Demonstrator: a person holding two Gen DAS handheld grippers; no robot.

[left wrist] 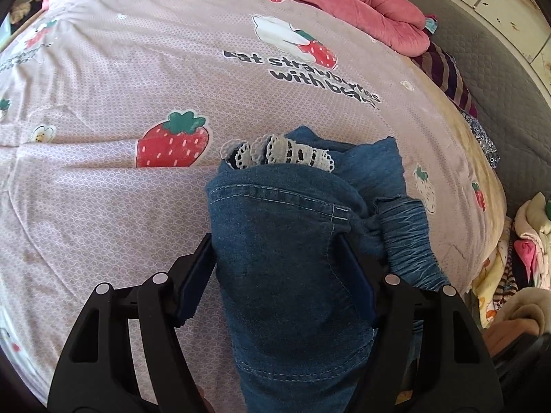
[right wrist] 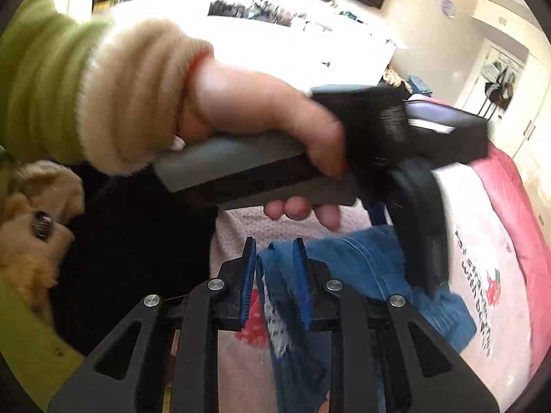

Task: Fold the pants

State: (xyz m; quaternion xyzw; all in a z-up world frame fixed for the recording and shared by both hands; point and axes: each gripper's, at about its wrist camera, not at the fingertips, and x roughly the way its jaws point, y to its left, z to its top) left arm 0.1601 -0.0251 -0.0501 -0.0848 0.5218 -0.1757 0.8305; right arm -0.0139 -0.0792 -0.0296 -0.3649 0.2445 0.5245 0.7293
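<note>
The blue denim pants point(left wrist: 286, 251) with a white lace hem point(left wrist: 286, 151) lie bunched on the strawberry-print bedsheet point(left wrist: 137, 79). My left gripper point(left wrist: 277, 254) straddles the bundle, and both pads press on its sides, so it is shut on the pants. In the right wrist view my right gripper point(right wrist: 275, 258) stands narrow, with a fold of the pants point(right wrist: 361, 261) and some lace pinched between its blue pads point(right wrist: 248, 275). A person's hand point(right wrist: 261, 113) holds the left gripper's handle just above and beyond it.
A pink quilt point(left wrist: 361, 3) is heaped along the bed's far edge. Striped clothes point(left wrist: 447, 75) and a pile of garments point(left wrist: 530, 234) lie off the bed's right side by a grey mat point(left wrist: 499, 69). A green and cream sleeve point(right wrist: 69, 82) fills the left of the right wrist view.
</note>
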